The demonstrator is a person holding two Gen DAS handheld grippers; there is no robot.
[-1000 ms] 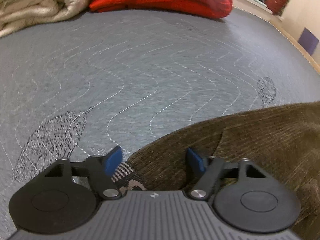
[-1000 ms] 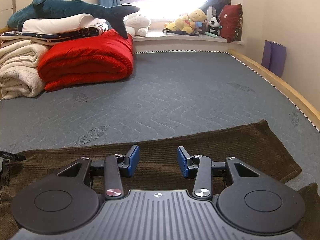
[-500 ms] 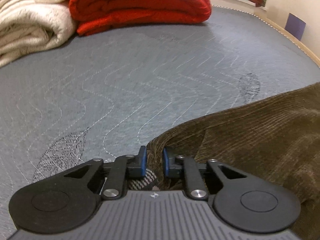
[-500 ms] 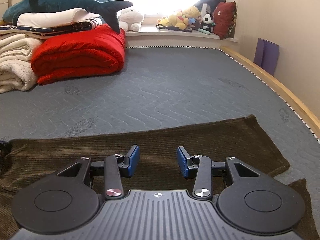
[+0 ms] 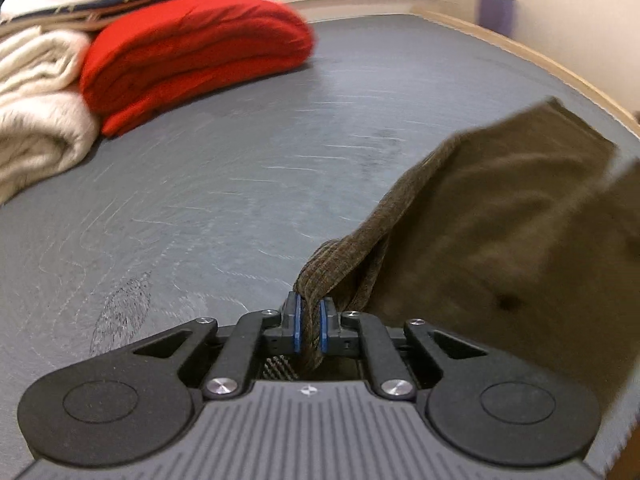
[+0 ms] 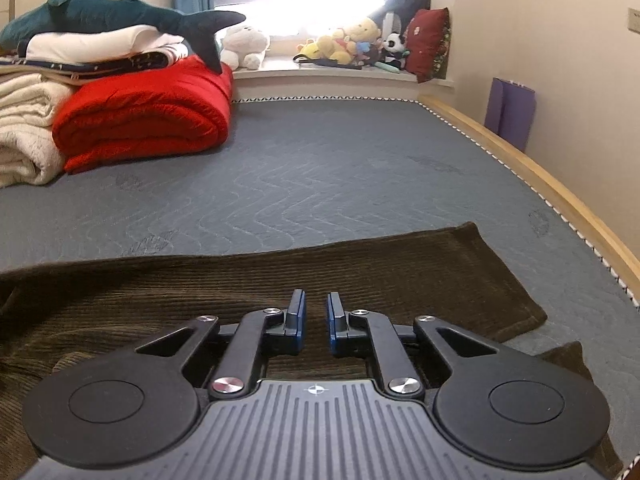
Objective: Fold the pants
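Brown corduroy pants (image 6: 280,280) lie flat across the grey mattress (image 6: 320,168) in the right wrist view. My left gripper (image 5: 310,314) is shut on a bunched edge of the pants (image 5: 500,216) and holds it lifted off the mattress, the cloth hanging away to the right. My right gripper (image 6: 316,312) hovers just over the pants with its jaws nearly closed, a narrow gap between the blue pads and no cloth seen between them.
A folded red blanket (image 6: 148,116) and cream blankets (image 6: 24,128) are stacked at the far left, with a plush shark (image 6: 120,12) on top. Stuffed toys (image 6: 348,44) sit on the windowsill. The wooden bed rim (image 6: 540,176) runs along the right.
My left gripper closed on the pants edge and lifted it up off the mattress. My right gripper's jaws narrowed from wide open to nearly closed over the pants.
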